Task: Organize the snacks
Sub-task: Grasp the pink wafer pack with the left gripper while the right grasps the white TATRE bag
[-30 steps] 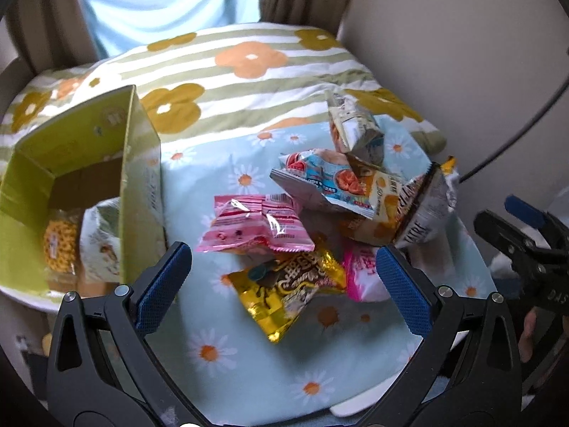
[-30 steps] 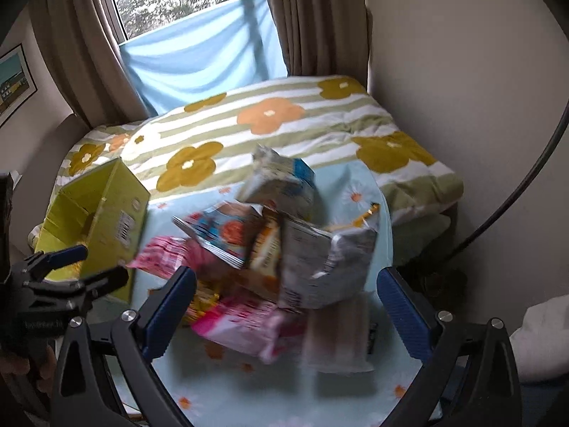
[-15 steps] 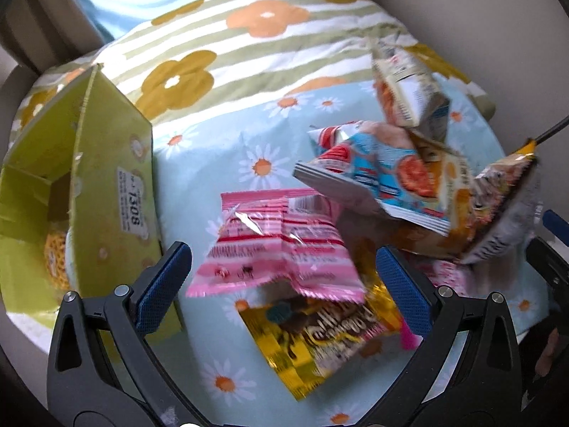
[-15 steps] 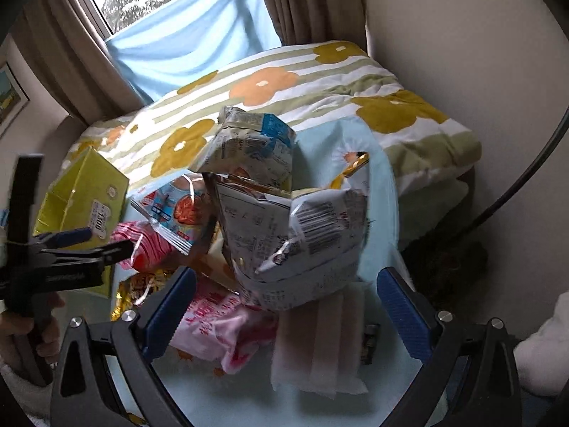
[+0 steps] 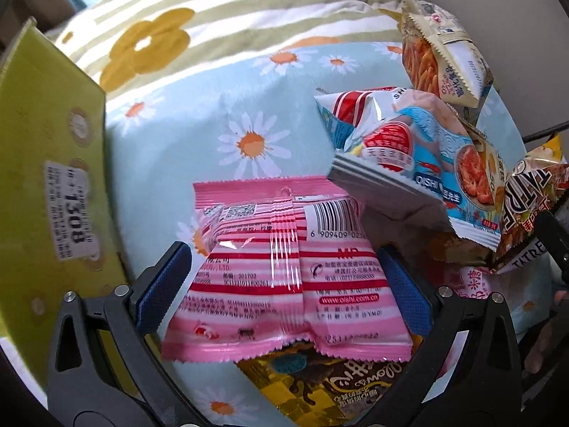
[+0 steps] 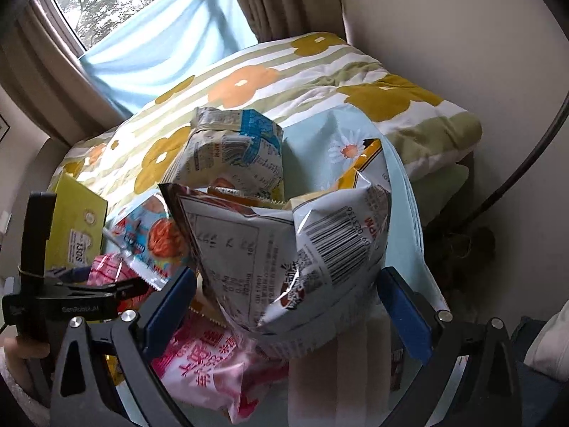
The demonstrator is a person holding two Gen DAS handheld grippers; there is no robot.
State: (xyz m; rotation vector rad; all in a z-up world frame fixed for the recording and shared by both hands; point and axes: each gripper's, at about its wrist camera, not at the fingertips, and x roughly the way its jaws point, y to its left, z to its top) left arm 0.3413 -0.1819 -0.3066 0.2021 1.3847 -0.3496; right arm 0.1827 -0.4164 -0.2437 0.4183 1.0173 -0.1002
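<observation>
Left of the left tongs (image 5: 282,284) stands the yellow-green cardboard box (image 5: 46,178). Those tongs are spread wide, a pink striped foil snack packet (image 5: 284,281) lying between their blue pads, over a gold packet (image 5: 320,388). The right tongs (image 6: 286,306) are spread too, around a crumpled white barcode-printed crisp bag (image 6: 284,256) atop the pile.
</observation>
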